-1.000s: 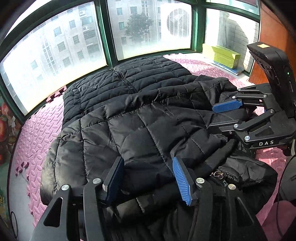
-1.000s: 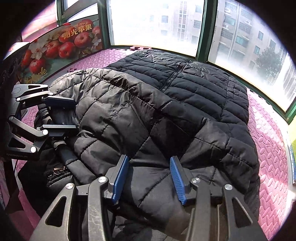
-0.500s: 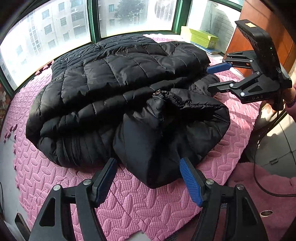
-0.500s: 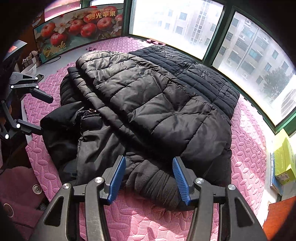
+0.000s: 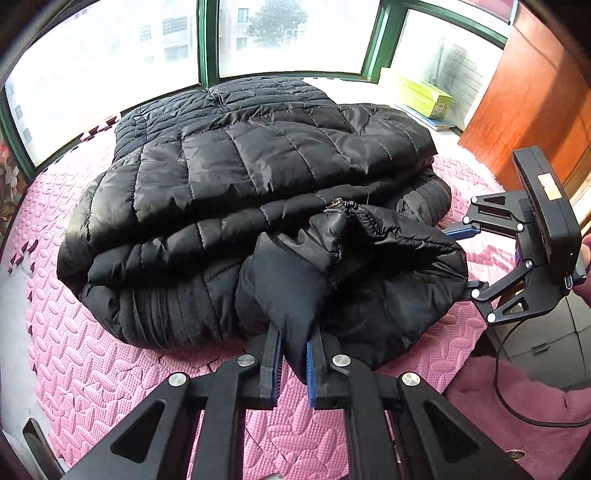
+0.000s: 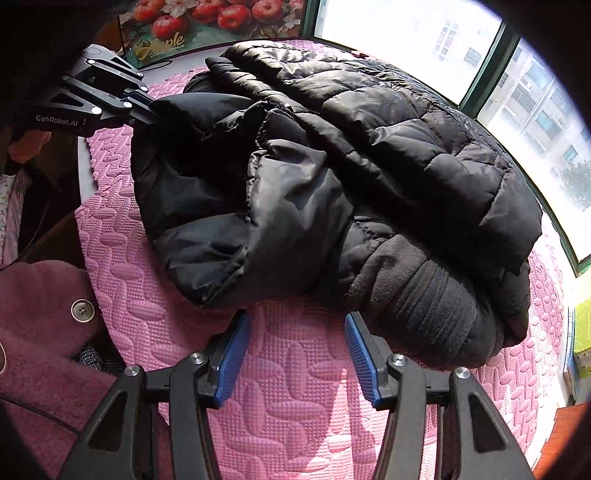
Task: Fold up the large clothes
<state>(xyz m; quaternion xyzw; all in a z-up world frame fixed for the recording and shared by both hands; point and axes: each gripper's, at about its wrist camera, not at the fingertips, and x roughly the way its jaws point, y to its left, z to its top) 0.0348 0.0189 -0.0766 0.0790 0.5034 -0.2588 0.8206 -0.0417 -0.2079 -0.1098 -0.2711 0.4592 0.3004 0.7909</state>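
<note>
Black quilted puffer jacket (image 5: pixel 258 177) lies folded on pink foam mat (image 5: pixel 92 354); left gripper (image 5: pixel 293 363) pinches its near hood edge, right gripper (image 6: pixel 295 358) gapes empty; yellow-green box (image 5: pixel 424 96) far right

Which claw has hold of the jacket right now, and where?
The left claw is shut on the jacket at its near hood edge; the right claw is open, holding nothing.

The jacket (image 5: pixel 258 192) hides one fingertip of the right gripper (image 5: pixel 466 258), and the apple poster (image 6: pixel 221 18) is cut off at the top edge.
</note>
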